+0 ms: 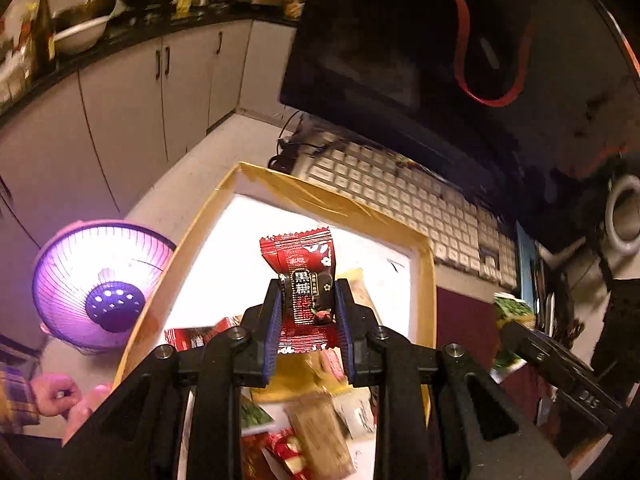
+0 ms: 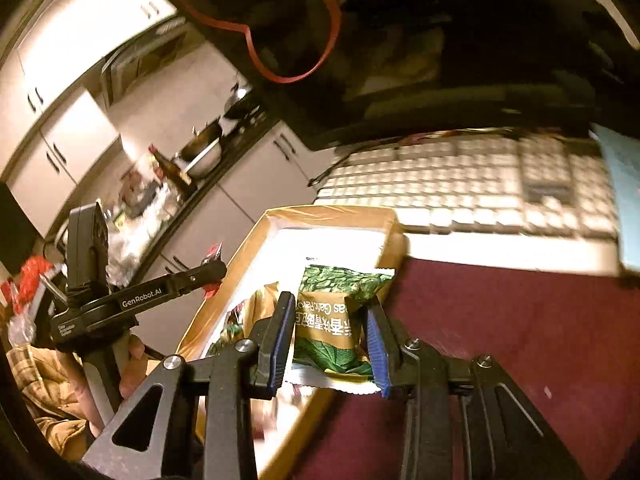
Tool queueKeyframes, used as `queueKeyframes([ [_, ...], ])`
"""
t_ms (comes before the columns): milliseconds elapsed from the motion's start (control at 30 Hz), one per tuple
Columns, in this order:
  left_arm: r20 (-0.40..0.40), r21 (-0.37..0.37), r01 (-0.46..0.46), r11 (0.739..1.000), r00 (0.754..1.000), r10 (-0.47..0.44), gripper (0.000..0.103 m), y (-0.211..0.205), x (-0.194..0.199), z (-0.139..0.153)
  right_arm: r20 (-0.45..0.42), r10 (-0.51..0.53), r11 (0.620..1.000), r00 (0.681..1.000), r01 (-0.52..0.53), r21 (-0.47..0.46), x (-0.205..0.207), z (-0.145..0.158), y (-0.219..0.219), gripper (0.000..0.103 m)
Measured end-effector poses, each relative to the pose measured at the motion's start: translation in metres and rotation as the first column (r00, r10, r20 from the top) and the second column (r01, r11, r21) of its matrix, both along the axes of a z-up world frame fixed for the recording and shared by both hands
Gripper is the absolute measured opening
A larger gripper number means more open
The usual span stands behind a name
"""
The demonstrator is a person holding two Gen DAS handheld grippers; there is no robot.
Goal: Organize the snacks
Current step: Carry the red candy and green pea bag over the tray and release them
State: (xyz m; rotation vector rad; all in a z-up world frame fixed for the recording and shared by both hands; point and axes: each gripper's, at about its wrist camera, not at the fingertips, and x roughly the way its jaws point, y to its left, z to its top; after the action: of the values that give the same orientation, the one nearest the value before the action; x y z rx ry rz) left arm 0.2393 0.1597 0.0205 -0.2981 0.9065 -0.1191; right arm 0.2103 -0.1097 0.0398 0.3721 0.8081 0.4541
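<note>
My left gripper (image 1: pixel 307 294) is shut on a small red candy packet (image 1: pixel 303 276), held upright above an open cardboard box (image 1: pixel 424 280) with a white floor. Several snack packets (image 1: pixel 316 432) lie in the near end of that box. My right gripper (image 2: pixel 329 314) is shut on a green and tan pea-snack packet (image 2: pixel 340 312), over the right rim of the same box (image 2: pixel 256 236). The right gripper with its green packet (image 1: pixel 510 312) shows at the right of the left wrist view. The left gripper's body (image 2: pixel 132 300) shows at the left of the right wrist view.
A white keyboard (image 1: pixel 420 204) lies beyond the box, under a dark monitor (image 1: pixel 384 52). A maroon mat (image 2: pixel 500 344) covers the table right of the box. A purple fan (image 1: pixel 100 284) stands left of the box. A hand in a plaid sleeve (image 1: pixel 52 394) is at lower left.
</note>
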Motion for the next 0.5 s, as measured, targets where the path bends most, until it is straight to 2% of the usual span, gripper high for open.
queueKeyframes([
  [267,-0.026,0.028,-0.007,1.000,1.000,0.008,0.022,0.006,0.023,-0.013,-0.033,0.006,0.997,0.999,-0.009,-0.075,0.060,-0.004,0.036,0.035],
  [500,-0.073,0.090,-0.006,0.996,0.997,0.013,0.022,-0.001,0.045,-0.032,-0.036,-0.011,0.969,0.999,0.002,-0.246,0.096,-0.030,0.071,0.035],
])
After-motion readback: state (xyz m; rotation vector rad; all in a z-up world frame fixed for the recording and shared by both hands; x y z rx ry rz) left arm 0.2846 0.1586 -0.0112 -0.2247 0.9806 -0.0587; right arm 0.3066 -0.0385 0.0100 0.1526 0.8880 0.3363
